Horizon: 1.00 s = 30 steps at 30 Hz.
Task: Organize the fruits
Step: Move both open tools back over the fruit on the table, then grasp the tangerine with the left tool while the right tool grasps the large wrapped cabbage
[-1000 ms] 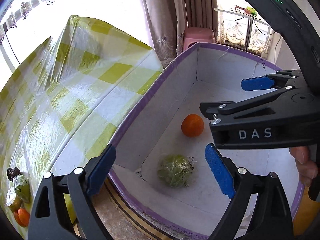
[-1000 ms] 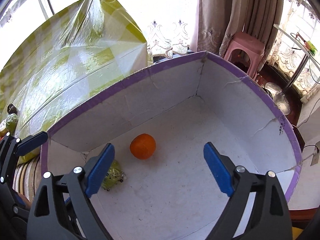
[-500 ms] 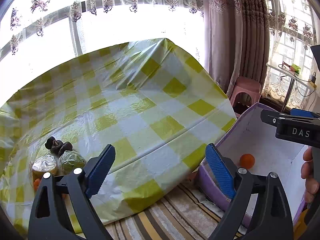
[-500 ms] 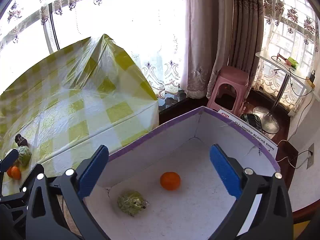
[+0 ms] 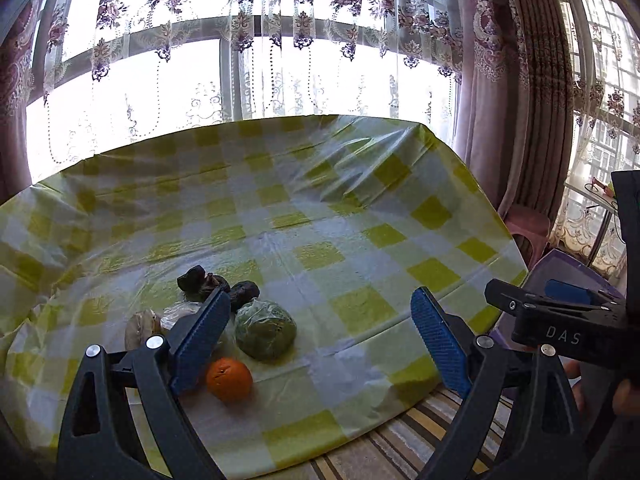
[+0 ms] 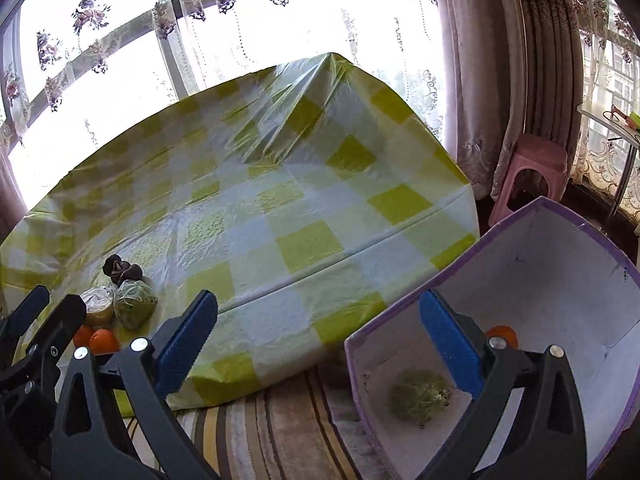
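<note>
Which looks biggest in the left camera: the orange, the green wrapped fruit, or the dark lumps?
1. green wrapped fruit
2. orange, though it is nearer the camera, so its rank is unsure
3. dark lumps, each smaller and farther back

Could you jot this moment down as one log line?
left claw: open, empty | right claw: open, empty | purple-rimmed white box: round orange fruit, wrapped green fruit

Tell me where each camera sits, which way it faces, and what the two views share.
Left wrist: on the left gripper, facing the checked table and its fruit pile; own open blue pads, the right gripper and fingers show.
Right wrist: on the right gripper, facing the table edge and purple box; own open pads and the left gripper at far left show.
Shared: table, wrapped green fruit, orange, pink stool.
</note>
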Tool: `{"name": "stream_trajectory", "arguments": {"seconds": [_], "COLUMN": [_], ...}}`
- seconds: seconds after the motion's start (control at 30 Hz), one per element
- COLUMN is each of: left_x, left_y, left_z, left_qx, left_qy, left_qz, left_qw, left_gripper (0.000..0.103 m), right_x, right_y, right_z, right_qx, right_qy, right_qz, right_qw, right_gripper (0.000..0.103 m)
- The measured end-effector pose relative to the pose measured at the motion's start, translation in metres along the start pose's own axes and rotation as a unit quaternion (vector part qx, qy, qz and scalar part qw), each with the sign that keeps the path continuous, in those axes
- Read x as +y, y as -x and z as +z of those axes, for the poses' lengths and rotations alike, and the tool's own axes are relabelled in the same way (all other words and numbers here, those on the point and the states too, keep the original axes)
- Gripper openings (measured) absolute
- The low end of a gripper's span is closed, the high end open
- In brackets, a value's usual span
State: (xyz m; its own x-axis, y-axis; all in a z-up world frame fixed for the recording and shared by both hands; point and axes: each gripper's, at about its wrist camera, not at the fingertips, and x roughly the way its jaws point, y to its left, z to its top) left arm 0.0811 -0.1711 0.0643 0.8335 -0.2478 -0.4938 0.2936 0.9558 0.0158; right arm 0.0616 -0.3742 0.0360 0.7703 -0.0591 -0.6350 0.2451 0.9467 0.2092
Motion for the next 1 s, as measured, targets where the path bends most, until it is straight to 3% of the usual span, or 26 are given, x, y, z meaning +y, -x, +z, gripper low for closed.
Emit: {"name": "stream_trajectory", "arguments": {"seconds": [0.17,0.47,1.0], "left_x": [0.050,0.114,0.164], "left_y": [0.003,0.005,-0.024], "left_z": [-0.005,-0.020,-0.048], "left_qx": [0.010,0.022,0.069], "left_qy": [0.074,0.154,0.257], "left_qz": [0.000,0.026,0.050], "left_qw": [0.9972,0.9874,0.9627], "left_gripper": [0.089,0.087,0.074], "right_x": [0.040,0.089,0.153], "right_y": [-0.010,-0.025,-0.064], "right_z": [-0.010,-0.013,-0.019], "right_qx": [0.004,0.007,0.032], "right_qy": [0.036,0.078,0.162], "right_qz": [0.025,0.061,0.109], "right_qw": [0.999,0.995,0.980], "right_gripper": [0.101,0.101,0.101]}}
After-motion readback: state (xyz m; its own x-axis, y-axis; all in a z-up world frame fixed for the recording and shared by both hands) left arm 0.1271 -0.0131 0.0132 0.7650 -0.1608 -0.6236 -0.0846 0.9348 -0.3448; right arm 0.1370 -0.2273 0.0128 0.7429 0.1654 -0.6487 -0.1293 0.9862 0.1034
